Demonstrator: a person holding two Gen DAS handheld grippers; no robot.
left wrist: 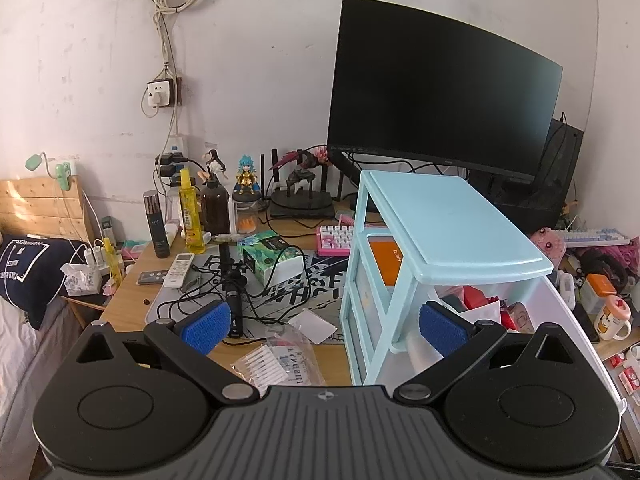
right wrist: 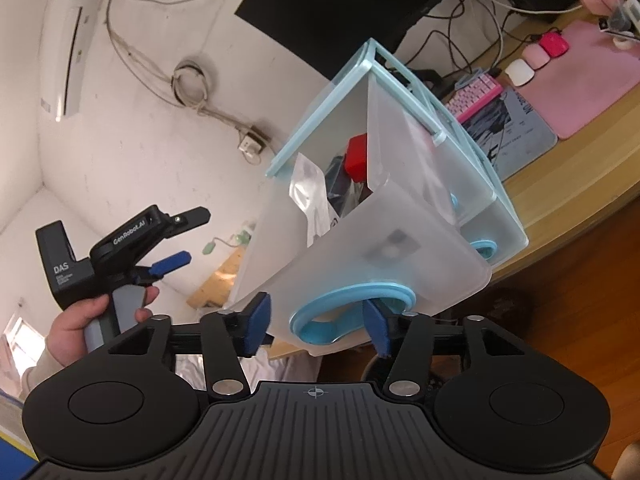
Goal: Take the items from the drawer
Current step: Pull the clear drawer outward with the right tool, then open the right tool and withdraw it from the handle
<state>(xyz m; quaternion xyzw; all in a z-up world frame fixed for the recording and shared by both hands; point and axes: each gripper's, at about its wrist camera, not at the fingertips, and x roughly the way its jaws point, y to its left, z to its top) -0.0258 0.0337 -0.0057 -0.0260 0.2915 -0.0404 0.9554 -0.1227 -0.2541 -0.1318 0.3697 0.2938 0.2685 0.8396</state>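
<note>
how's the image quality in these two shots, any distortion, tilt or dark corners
Left wrist view: strong fisheye bending, the black monitor bows and the pale blue plastic drawer unit leans; dark vignette in the top corners; focus sharp, light even. Right wrist view: whole scene rolled, the wooden desk slopes; the frosted translucent open drawer blurs its contents; no harsh glare.
</note>
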